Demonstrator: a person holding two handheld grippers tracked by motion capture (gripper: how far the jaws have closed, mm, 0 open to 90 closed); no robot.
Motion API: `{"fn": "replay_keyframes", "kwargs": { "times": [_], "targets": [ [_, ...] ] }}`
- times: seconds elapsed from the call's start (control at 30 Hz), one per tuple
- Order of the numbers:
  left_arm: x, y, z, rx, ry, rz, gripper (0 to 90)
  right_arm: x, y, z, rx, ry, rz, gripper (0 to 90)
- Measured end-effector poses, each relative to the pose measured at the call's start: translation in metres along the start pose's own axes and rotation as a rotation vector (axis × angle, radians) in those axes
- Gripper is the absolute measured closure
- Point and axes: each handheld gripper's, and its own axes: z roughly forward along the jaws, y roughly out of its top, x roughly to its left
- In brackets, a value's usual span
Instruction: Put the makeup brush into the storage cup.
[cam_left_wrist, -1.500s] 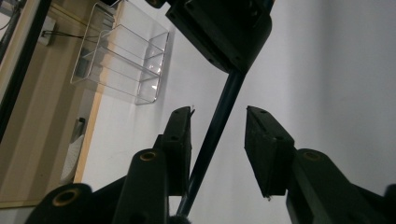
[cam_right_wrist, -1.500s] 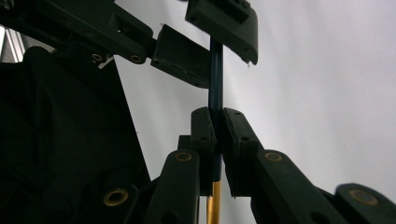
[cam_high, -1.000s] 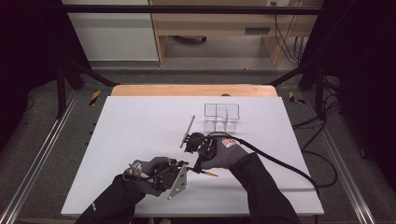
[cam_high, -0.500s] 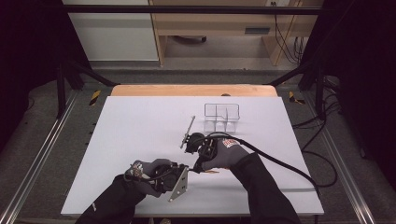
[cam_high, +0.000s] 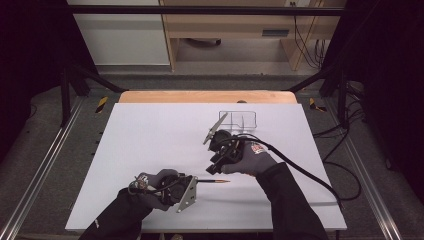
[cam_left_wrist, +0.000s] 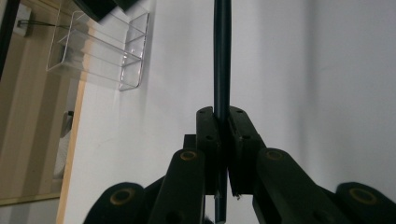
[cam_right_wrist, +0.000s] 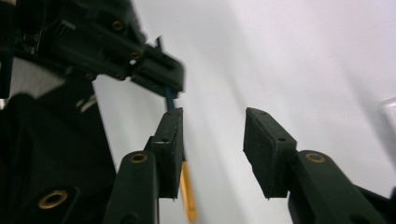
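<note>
Since a second ago, the right gripper (cam_high: 216, 161) has let go of the pen (cam_high: 214, 181) and lifted away toward one o'clock; its jaws have just been opening, and in the right gripper view they stand apart with nothing between the pads, the pen just outside the left one. Starting at the left: the left gripper (cam_high: 196, 181) sits at seven o'clock on the white table (cam_high: 150, 135), its jaws clamped together on the pen's dark barrel (cam_left_wrist: 222, 70). The pen juts out level toward three o'clock, yellow tip free above the sheet. Farther right, at one o'clock, stands the clear divided tray (cam_high: 239, 119). One risk, as I judge it: the pen is pinched near one end only, so a quick swing could pivot it in the pads or slip it onto the table.
</note>
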Motion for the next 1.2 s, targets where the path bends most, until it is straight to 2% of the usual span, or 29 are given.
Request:
{"fn": "replay_keyframes", "kwargs": {
  "times": [0.13, 0.27, 0.5, 0.6, 0.73, 0.93, 1.2],
  "targets": [
    [0.002, -0.005, -0.002, 0.005, -0.003, -0.041, 83.6, -0.008, -0.011, -0.014, -0.114, -0.057, 0.043, 48.0],
    [0.003, -0.012, -0.003, 0.001, -0.007, -0.093, 83.6, -0.014, -0.023, -0.023, -0.222, -0.101, 0.077, 43.5],
    [0.002, -0.022, -0.003, -0.007, -0.009, -0.175, 83.6, -0.018, -0.041, -0.032, -0.350, -0.175, 0.120, 33.4],
    [0.001, -0.027, -0.003, -0.023, -0.006, -0.230, 83.6, -0.019, -0.049, -0.034, -0.393, -0.181, 0.137, 30.8],
    [0.001, -0.031, -0.002, -0.016, 0.006, -0.283, 83.6, -0.020, -0.059, -0.033, -0.417, -0.198, 0.156, 27.7],
    [0.003, -0.036, -0.002, -0.042, 0.035, -0.404, 83.6, -0.021, -0.070, -0.031, -0.455, -0.213, 0.182, 24.3],
    [0.002, -0.043, -0.004, -0.087, 0.063, -0.530, 83.6, -0.012, -0.084, -0.028, -0.540, -0.231, 0.204, 20.8]
  ]
}}
